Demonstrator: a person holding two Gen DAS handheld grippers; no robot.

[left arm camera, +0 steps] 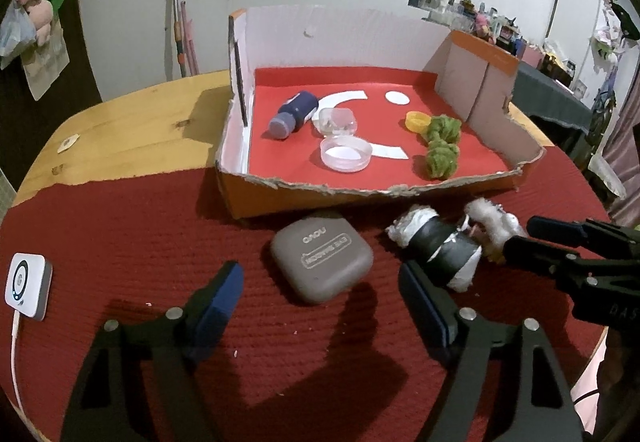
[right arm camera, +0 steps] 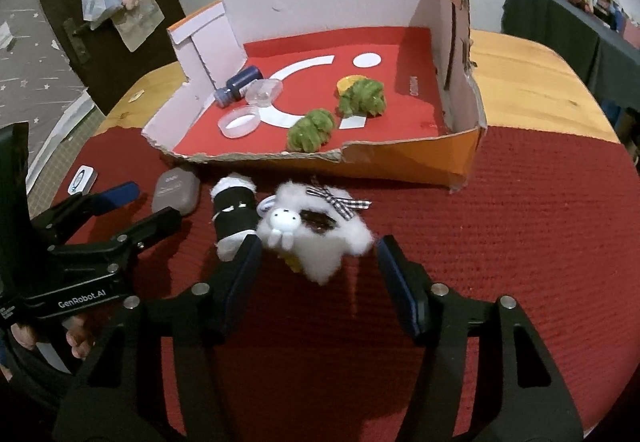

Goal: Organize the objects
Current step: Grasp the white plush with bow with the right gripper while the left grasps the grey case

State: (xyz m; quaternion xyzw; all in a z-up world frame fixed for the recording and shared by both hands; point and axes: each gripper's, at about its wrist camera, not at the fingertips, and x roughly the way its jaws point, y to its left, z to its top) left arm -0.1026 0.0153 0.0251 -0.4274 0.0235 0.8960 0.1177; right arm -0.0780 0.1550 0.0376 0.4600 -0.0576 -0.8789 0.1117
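A grey case [left arm camera: 322, 262] [right arm camera: 176, 191], a black-and-white roll [left arm camera: 436, 248] [right arm camera: 234, 216] and a white plush toy [right arm camera: 316, 228] [left arm camera: 492, 220] lie on the red mat in front of the cardboard box [left arm camera: 332, 198] [right arm camera: 400, 162]. My left gripper [left arm camera: 320, 290] is open, its jaws on either side of the case, just short of it. My right gripper [right arm camera: 318, 262] is open around the near part of the plush toy. The box holds a blue bottle [left arm camera: 294, 114], a clear lid [left arm camera: 346, 152], a clear container [left arm camera: 336, 121], a yellow cap [left arm camera: 416, 121] and two green pom-poms [left arm camera: 442, 144].
A small white device [left arm camera: 28, 284] with a cable lies at the mat's left edge. The wooden table [left arm camera: 140, 126] shows beyond the mat. The box's front wall is low and torn, its other walls stand taller. The right gripper's fingers [left arm camera: 560, 242] reach in beside the roll.
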